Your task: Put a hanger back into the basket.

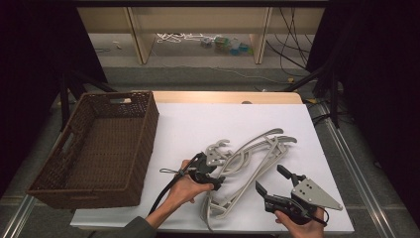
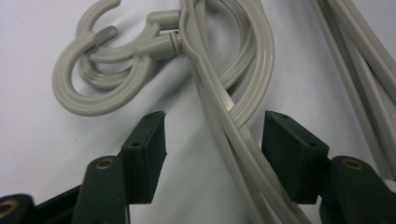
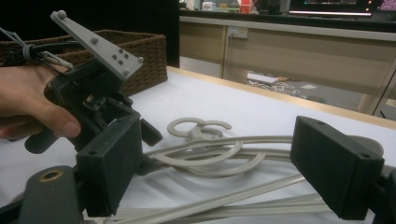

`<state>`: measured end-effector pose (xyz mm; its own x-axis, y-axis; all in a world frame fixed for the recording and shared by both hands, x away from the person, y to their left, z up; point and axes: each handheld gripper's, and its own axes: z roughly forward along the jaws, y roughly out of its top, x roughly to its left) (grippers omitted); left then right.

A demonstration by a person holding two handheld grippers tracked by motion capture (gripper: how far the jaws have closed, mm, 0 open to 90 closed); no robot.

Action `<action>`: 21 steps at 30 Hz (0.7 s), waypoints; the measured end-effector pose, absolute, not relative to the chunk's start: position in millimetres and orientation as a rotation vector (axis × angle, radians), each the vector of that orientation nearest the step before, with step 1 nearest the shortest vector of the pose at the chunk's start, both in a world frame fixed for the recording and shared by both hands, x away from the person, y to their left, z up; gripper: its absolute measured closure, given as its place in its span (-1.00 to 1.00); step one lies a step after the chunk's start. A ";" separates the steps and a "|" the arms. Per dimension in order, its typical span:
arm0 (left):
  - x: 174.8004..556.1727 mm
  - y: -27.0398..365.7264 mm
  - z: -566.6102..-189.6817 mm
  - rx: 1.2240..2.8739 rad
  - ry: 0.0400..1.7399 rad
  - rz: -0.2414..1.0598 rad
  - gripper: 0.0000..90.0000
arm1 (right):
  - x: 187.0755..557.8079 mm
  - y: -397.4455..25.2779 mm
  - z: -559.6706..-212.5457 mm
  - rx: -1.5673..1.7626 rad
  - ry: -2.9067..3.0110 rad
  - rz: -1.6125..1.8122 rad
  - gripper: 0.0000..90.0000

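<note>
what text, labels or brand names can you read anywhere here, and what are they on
No text can be read in these pictures.
Hangers: plain grey plastic, no marking seen.
Basket: woven, no label.
Left gripper and right gripper: black jaws and a grey plate, only screw holes.
Items on the far counter in the right gripper view: colourful, but too small and blurred to read.
</note>
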<state>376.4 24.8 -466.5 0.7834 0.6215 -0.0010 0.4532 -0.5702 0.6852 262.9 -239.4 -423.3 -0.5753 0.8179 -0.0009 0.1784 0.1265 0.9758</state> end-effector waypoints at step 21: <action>381.5 19.1 -468.9 2.237 0.883 0.185 0.55 | 264.3 -240.6 -424.4 0.968 1.854 1.477 -0.54</action>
